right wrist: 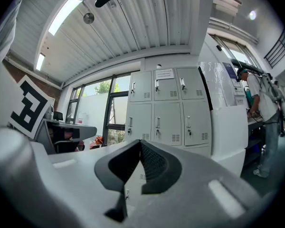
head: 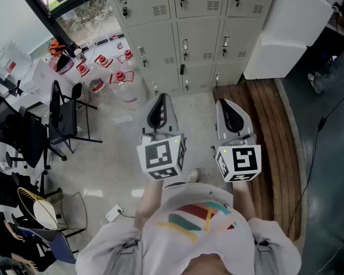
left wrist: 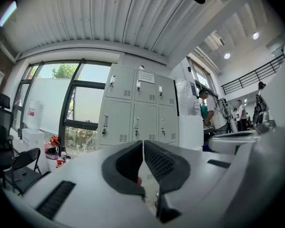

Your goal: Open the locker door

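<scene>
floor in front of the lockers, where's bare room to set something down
Bare floor between the lockers, the water jugs and the wooden platform. Crowded at left: water jugs, chairs.

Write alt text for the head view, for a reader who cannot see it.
Seen from above, a person holds the white left gripper and white right gripper, both shut and empty, level toward a bank of pale grey metal lockers with every visible door closed. Black chairs stand at left, a brown slatted wooden platform at right.
</scene>
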`<state>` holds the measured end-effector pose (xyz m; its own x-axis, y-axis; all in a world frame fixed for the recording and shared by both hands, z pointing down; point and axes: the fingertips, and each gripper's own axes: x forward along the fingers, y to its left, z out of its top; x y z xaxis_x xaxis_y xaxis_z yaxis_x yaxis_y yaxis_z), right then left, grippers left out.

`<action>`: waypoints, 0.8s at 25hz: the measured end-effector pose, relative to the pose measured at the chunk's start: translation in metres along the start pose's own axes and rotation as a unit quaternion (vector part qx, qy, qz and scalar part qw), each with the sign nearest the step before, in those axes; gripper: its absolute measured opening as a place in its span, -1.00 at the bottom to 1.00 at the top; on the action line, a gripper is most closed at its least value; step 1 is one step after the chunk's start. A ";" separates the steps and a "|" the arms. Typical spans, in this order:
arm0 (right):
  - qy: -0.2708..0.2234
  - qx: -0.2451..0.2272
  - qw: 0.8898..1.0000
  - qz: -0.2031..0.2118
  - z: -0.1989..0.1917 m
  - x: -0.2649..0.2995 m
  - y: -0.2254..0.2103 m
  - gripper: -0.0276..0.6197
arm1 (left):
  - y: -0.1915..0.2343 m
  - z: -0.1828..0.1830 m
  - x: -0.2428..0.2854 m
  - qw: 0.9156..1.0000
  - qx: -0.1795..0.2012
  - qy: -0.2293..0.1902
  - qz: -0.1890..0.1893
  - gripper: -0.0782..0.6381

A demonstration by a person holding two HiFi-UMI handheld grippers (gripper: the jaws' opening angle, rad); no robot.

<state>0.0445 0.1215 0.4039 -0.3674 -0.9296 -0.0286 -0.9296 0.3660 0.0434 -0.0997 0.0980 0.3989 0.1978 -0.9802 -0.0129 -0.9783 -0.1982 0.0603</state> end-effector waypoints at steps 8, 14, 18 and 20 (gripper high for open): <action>0.000 0.017 1.000 -0.003 -0.006 0.006 -0.007 -0.90 | 0.009 -0.001 0.006 1.000 0.002 -0.003 0.010 -0.72; -0.006 0.030 1.000 -0.001 -0.004 0.013 -0.011 -0.90 | 0.010 0.000 0.018 1.000 0.001 0.000 0.004 -0.72; -0.011 0.024 1.000 -0.014 -0.004 0.019 -0.012 -0.90 | 0.015 -0.001 0.026 1.000 -0.001 0.002 0.002 -0.72; -0.008 0.023 1.000 -0.017 -0.005 0.022 -0.012 -0.90 | 0.019 -0.001 0.029 1.000 -0.003 0.001 0.000 -0.72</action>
<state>0.0478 0.0964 0.4080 -0.3359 -0.9408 -0.0458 -0.9417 0.3364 -0.0039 -0.1124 0.0657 0.4010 0.1982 -0.9801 -0.0106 -0.9779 -0.1985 0.0658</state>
